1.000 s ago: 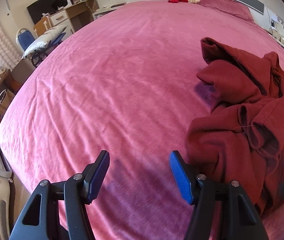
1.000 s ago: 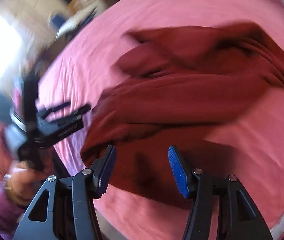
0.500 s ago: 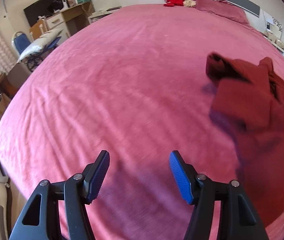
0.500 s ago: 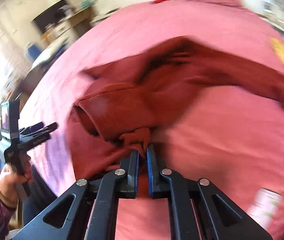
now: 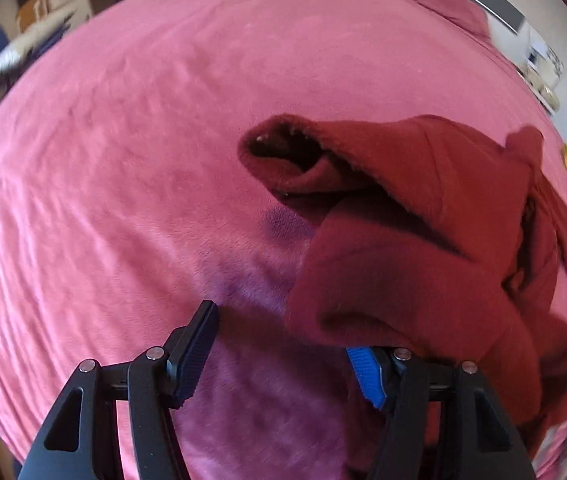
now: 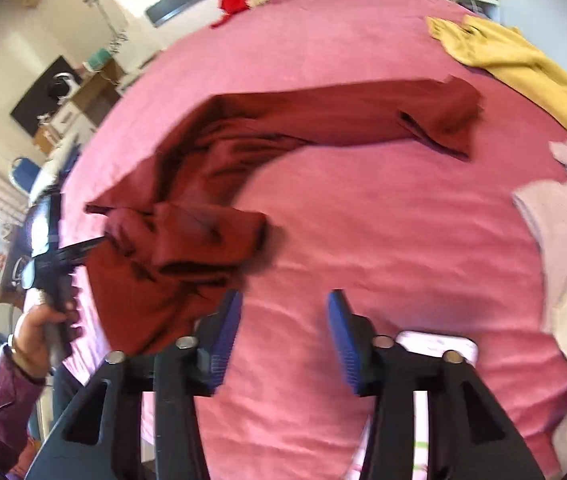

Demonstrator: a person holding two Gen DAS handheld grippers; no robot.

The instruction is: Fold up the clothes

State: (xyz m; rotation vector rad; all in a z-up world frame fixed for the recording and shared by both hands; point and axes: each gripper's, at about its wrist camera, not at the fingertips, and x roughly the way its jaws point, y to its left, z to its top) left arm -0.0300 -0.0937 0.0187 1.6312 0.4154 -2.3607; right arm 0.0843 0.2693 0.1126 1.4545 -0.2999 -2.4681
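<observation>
Spreading comes first, judging by how the dark red garment (image 6: 267, 152) lies on the pink bed (image 6: 383, 240): one long part is stretched toward the yellow garment (image 6: 523, 68) at the far side, while the near end is bunched in a heap at the bed's edge. A fold made on that heap would likely trap creases, so the heap should be pulled flat before any edge is brought over.

The left tool (image 5: 283, 360) is spread wide, with a lump of the red cloth lying over its right finger; nothing is pinched between the pads. The right tool (image 6: 283, 336) is opening, with only bare bedcover between its pads and the heap just beside its left finger.

A single layer at an outer edge or a sleeve end should be picked, not the thick middle of the bunch. It is best drawn low across the cover, away from the stretched part, until the cloth lies flat. The open cuff (image 5: 283, 152) seen in the left view could be taken as a clear handle. The pale clothes (image 6: 563, 248) at the right side are better left undisturbed.
</observation>
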